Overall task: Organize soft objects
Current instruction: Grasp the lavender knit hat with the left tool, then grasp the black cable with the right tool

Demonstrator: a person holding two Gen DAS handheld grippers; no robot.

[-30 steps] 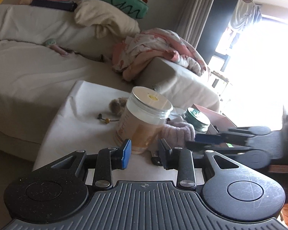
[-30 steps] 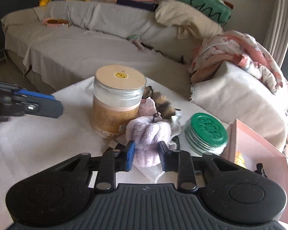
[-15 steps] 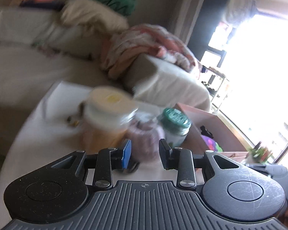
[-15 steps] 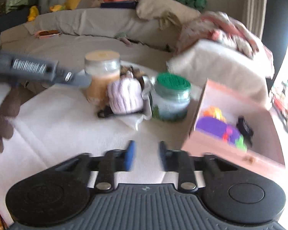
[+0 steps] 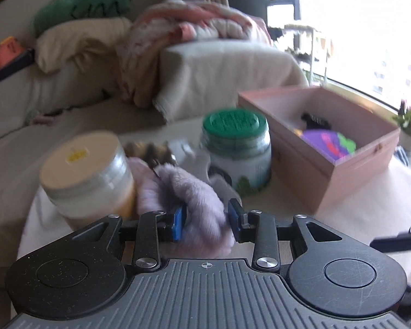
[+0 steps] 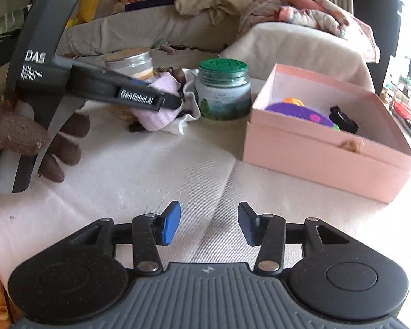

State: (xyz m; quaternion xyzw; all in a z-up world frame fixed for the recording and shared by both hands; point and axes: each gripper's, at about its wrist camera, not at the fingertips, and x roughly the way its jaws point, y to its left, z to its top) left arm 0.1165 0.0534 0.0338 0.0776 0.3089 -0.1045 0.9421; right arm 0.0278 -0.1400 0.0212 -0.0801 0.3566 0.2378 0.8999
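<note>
Left hand-held gripper (image 5: 205, 223) spread around a fluffy lilac soft toy (image 5: 197, 208) on the desk (image 6: 156, 175), toy between a tan-lidded jar (image 5: 87, 175) and a green-lidded jar (image 5: 235, 150), right hand-held gripper (image 6: 208, 223) spread and empty above bare desk, pink box (image 6: 323, 142) near the green-lidded jar.

Two jars (image 5: 235, 148) flank the fluffy pile (image 5: 194, 200); bare cloth (image 6: 156, 175) lies nearer.

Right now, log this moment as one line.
left gripper: around lilac plush, not shut | right gripper: open, empty | pink box: open
</note>
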